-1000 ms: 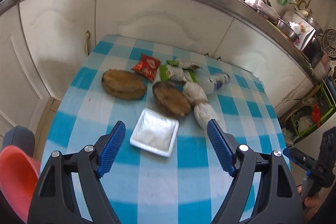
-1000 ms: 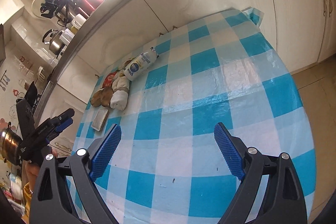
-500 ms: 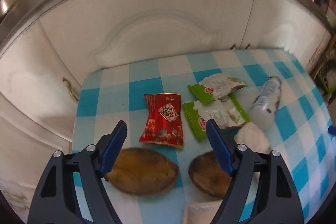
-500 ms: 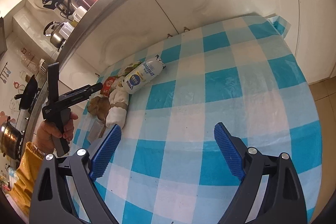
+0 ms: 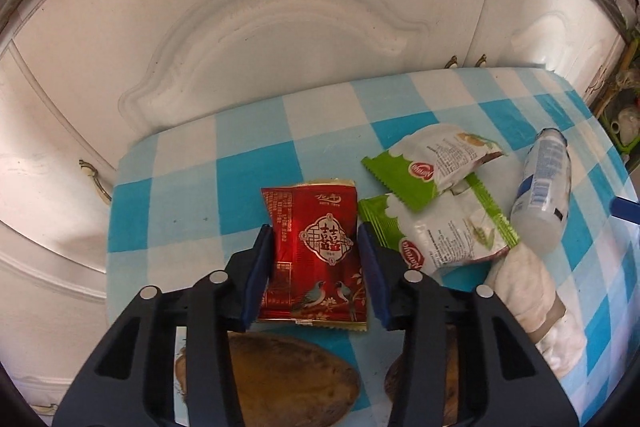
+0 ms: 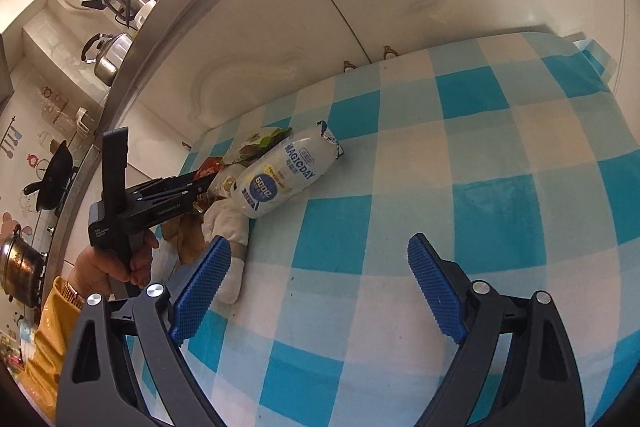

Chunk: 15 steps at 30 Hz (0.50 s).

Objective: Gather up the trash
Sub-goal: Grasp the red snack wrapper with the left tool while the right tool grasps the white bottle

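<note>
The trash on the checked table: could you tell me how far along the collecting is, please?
Nothing looks collected yet. In hand: the left gripper is closing around the red wrapper, which still lies on the table. Left: two green wrappers, the white bottle and crumpled white tissue. The right gripper hangs open, holding nothing.

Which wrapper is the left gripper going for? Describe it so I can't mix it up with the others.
On the checked table, near the edge by the white cabinets, trash lies in a cluster. The left gripper is closing around the red wrapper at the cluster's left end. It is the only red one, shiny with gold print and two birds; the wrappers beside it are green and white.
</note>
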Each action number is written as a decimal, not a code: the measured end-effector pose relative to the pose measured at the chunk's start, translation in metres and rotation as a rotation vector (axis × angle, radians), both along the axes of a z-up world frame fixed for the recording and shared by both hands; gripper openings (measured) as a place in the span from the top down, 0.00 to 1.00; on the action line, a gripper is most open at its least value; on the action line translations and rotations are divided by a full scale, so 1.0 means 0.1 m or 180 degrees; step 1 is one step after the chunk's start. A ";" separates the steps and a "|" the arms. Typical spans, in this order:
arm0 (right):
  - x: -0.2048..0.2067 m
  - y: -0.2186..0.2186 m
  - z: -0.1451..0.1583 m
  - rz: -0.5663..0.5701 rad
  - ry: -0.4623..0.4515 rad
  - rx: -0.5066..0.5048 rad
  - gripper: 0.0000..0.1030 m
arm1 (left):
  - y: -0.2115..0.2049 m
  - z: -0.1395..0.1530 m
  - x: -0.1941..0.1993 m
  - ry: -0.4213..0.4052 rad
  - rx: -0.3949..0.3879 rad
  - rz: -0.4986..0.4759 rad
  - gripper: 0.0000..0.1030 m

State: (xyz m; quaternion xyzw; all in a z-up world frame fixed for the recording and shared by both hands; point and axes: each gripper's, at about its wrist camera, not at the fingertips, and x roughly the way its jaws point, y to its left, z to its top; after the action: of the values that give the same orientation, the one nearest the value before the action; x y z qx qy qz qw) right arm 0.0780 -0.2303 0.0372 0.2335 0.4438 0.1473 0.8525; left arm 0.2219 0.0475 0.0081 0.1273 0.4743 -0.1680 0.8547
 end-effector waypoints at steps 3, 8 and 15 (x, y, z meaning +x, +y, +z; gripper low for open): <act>0.16 0.06 -0.03 0.0013 -0.0028 0.0057 0.13 | 0.02 0.00 -0.03 -0.0031 -0.0043 -0.0002 0.57; 0.42 0.15 -0.09 0.0031 -0.0024 0.0044 0.13 | -0.02 0.01 -0.20 -0.0051 -0.0131 -0.0168 0.58; 0.73 0.26 -0.10 0.0029 -0.0108 -0.0140 0.21 | -0.21 0.03 -0.52 -0.0044 -0.0182 -0.0454 0.58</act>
State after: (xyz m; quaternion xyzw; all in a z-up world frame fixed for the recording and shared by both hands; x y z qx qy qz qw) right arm 0.1506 -0.2048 0.0276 0.2101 0.4334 0.1454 0.8642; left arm 0.1696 0.0261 0.0115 0.1374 0.4531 -0.2410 0.8472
